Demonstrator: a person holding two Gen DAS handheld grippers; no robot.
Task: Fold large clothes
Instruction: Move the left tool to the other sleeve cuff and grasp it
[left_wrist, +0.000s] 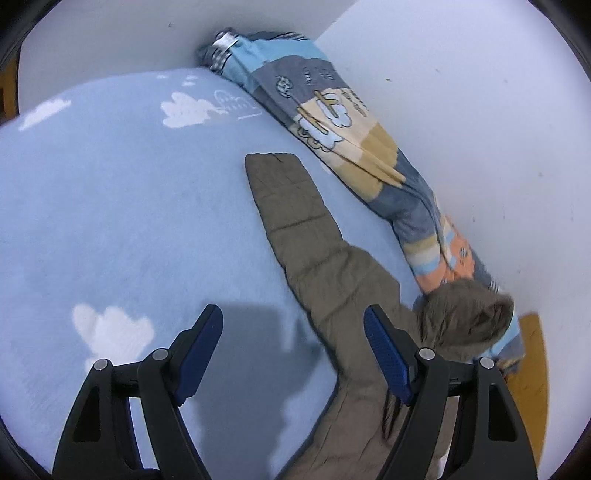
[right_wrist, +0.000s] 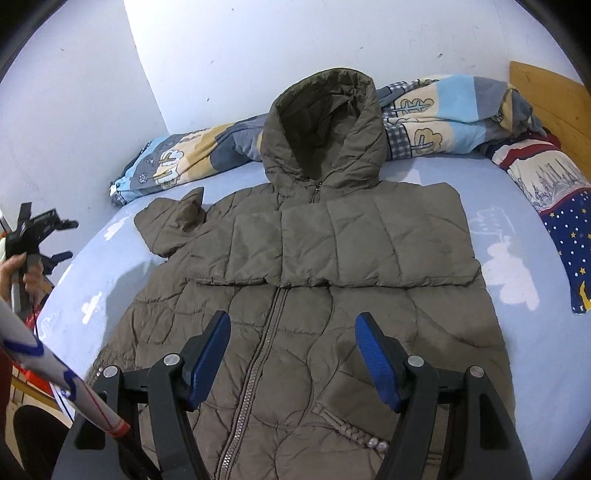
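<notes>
Both grippers are just hanging over the bed with their jaws spread wide and nothing between the blue pads. The right gripper (right_wrist: 291, 354) sits above the lower front of the jacket (right_wrist: 314, 258), right about over the zipper (right_wrist: 258, 354). The left gripper (left_wrist: 293, 345) is off toward the jacket's left sleeve (left_wrist: 291, 199), with one finger above the brown fabric and the other above bare sheet.

The jacket itself is a brown quilted hooded one, lying front-up in the middle of the bed on the light blue cloud-print sheet (right_wrist: 517, 350). Its hood (right_wrist: 325, 125) points to the wall-side edge and leans on the rolled patchwork blanket (right_wrist: 436, 114) that runs along that edge. One sleeve is already folded flat across the chest; the other one still sticks out toward the bed's corner, lying straight on the sheet.

There's a starry dark blue pillow (right_wrist: 561, 229) by the wooden headboard (right_wrist: 546, 99). In the right wrist view you can also spot a hand (right_wrist: 11, 273) holding the other gripper past the bed's edge.
</notes>
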